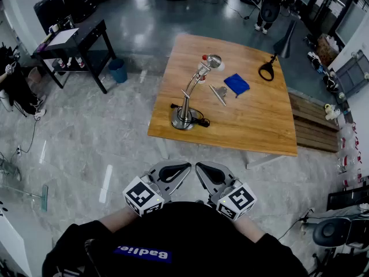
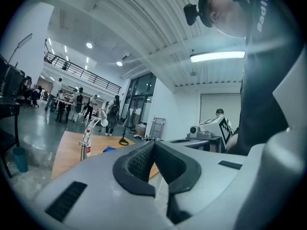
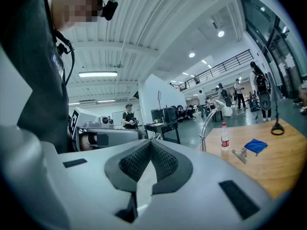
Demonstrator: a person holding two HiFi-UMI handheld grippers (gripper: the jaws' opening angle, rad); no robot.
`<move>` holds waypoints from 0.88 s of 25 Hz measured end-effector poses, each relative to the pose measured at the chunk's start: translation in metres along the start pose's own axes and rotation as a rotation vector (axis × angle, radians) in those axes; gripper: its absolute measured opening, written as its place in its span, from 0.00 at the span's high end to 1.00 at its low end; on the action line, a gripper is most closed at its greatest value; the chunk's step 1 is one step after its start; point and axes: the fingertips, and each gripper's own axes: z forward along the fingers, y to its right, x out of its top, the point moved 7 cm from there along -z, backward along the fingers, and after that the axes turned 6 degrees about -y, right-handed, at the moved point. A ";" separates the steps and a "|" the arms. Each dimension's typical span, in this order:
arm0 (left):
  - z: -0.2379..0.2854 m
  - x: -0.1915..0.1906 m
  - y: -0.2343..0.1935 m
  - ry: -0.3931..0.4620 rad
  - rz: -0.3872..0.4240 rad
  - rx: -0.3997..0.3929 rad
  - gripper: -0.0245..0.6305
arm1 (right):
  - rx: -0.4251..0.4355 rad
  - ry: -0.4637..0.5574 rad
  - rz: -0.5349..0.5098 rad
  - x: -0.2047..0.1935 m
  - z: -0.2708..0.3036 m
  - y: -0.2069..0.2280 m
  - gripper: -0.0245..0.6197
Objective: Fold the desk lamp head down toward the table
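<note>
Both claws are shut and empty: left claw (image 1: 184, 167) and right claw (image 1: 200, 167) have their jaws fully together with nothing between the pads. They are held side by side close to the chest, roughly level, tips angled toward each other.

The silver metal desk lamp with round base and jointed arm (image 1: 190, 94) stands well ahead of both claws on the square wooden surface (image 1: 253, 120), with its round lamp head (image 1: 214, 61) raised beyond the base.

The step is judged to be the approach, so the gap is to be closed first. The base is probably best steadied with one claw while the head is pressed down slowly with the other, so nothing gets tipped. The black cable (image 1: 200, 120) by the base is to be avoided.
</note>
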 end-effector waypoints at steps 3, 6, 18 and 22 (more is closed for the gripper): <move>0.000 -0.004 -0.003 -0.004 0.025 -0.006 0.95 | -0.004 -0.003 0.007 0.000 0.001 0.002 0.95; -0.001 -0.004 -0.004 -0.006 0.028 -0.002 0.95 | -0.002 -0.003 0.008 0.001 0.002 0.001 0.95; 0.004 -0.005 -0.005 -0.015 0.038 0.024 0.95 | 0.026 0.017 0.018 0.001 0.002 0.009 0.95; 0.015 -0.001 -0.002 -0.018 0.041 0.048 0.95 | 0.037 0.015 0.002 0.003 -0.003 0.018 0.95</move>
